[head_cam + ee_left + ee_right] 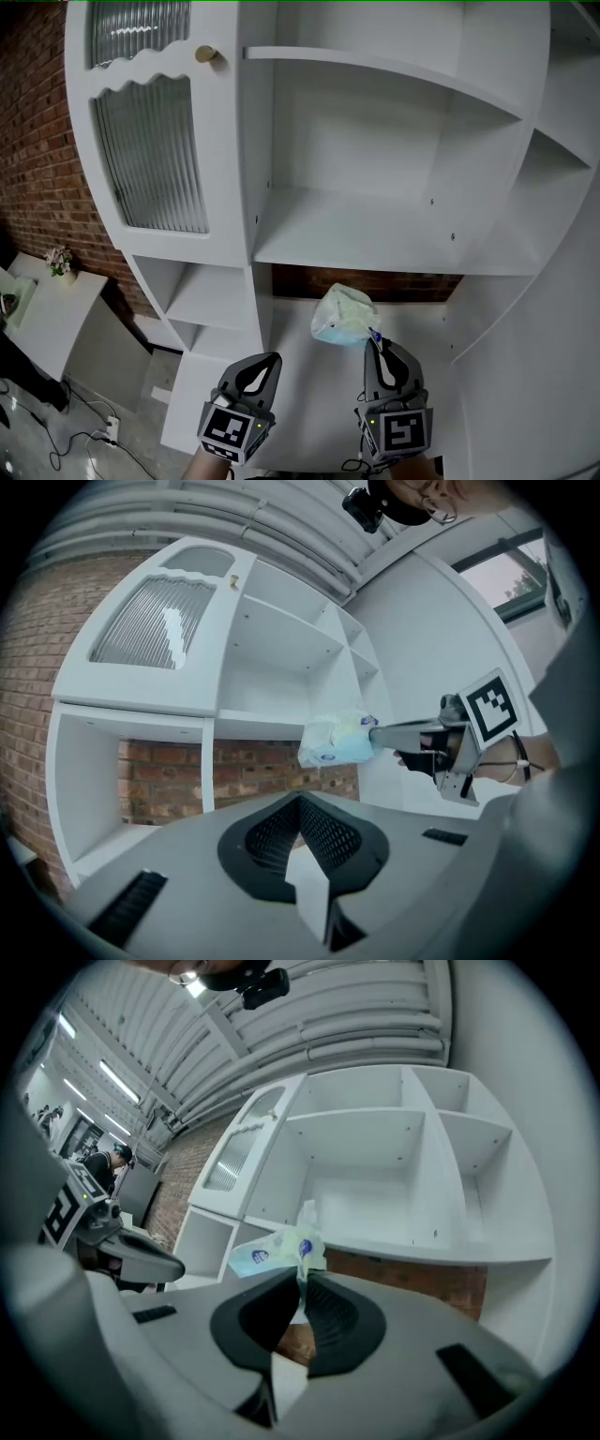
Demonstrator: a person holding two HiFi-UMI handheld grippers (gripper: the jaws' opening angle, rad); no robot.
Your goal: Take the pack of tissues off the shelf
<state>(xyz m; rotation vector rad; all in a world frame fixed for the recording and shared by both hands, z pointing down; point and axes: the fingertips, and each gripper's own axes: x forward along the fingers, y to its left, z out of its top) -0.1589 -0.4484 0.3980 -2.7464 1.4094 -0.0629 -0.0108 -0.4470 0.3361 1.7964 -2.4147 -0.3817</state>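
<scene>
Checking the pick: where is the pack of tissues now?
Head view, lower centre: the pack of tissues is pinched in the right gripper, below the wide shelf.

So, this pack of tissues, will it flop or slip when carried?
Probably soft: the pack of tissues looks crumpled in the right gripper. Likely light, since a pinch on one edge carries it. Such a small grip might slip if swung.

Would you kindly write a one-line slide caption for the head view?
Right gripper pinches the tissue pack in front of the white shelf unit; left gripper, shut and empty, alongside.
</scene>
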